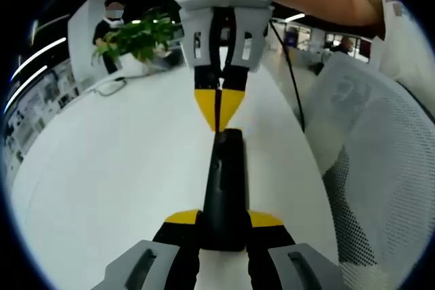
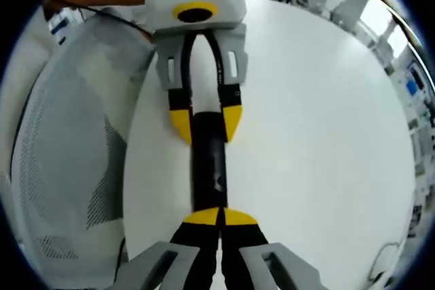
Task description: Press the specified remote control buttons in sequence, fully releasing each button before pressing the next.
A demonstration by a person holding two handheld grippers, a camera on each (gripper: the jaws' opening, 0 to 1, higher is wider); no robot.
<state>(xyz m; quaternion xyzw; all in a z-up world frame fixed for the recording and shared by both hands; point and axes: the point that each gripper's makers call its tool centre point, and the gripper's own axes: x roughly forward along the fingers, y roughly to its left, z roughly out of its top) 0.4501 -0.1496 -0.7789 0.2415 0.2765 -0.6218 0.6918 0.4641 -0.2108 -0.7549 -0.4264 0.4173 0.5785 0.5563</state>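
A black remote control (image 1: 224,181) lies lengthwise over the white table (image 1: 115,168). In the left gripper view my left gripper (image 1: 223,219) is shut on the remote's near end, one yellow tip on each side. My right gripper (image 1: 217,110) comes in from the top, shut, its joined tips touching the remote's far end. In the right gripper view the right gripper (image 2: 221,216) is shut with its tips meeting at the remote's (image 2: 207,164) near end. The left gripper (image 2: 205,121) clamps the other end. The buttons are too dark to make out.
A white mesh chair (image 1: 380,161) (image 2: 61,134) stands close beside the table edge. A potted plant (image 1: 139,39) and a pair of glasses (image 1: 109,87) sit at the table's far side, with a person (image 1: 112,22) behind. A black cable (image 1: 289,66) hangs near the chair.
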